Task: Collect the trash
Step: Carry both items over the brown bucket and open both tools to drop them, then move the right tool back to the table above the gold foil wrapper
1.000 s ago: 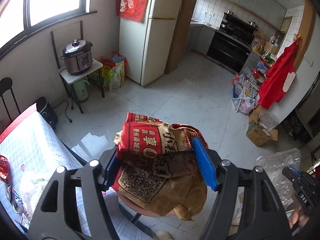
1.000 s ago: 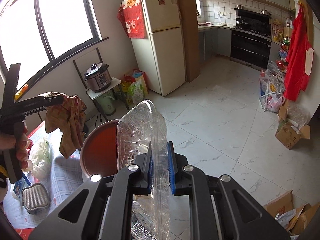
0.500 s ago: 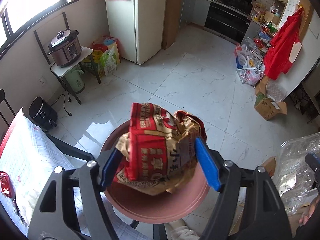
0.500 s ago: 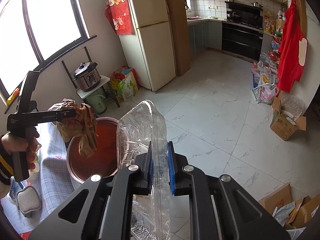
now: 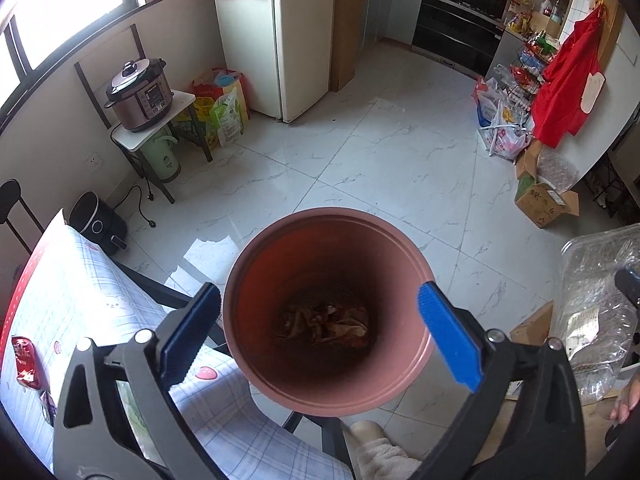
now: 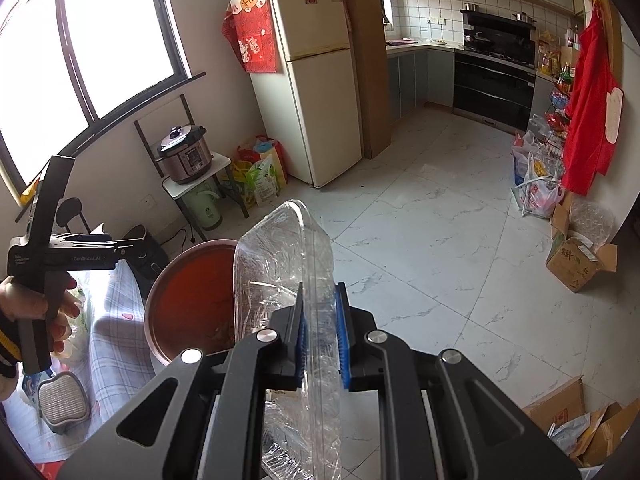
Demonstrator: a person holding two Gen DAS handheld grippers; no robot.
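Left gripper (image 5: 320,332): black frame, blue pads, jaws spread as wide as they go, just opened; nothing between them. It hangs above the mouth of item 2.

Right gripper (image 6: 320,330): same make, jaws pressed onto item 3.

Items, near to far:

1. Table with pale checked cloth (image 5: 80,304), lower left of the left wrist view; a small red packet (image 5: 26,362) lies near its left edge.
2. Round terracotta-coloured plastic bin (image 5: 240,280), standing just beside the table's corner. At its bottom: a crumpled red-and-brown paper bag (image 5: 324,322), released and lying loose.
3. Clear, creased plastic clamshell tray (image 6: 280,248), pinched edgewise and standing upright, just beside the bin's rim on the right.
4. Marble-tiled floor (image 5: 400,160), with cardboard boxes at the right.
5. Cream 2-door fridge (image 6: 316,80) against the far wall.

Handling note (judgement): 1 piece is binned; the tray looks next. Clear the left gripper away first, bring the tray over the middle of the mouth, tip it narrow end down, then release, since flat it may bridge the rim.
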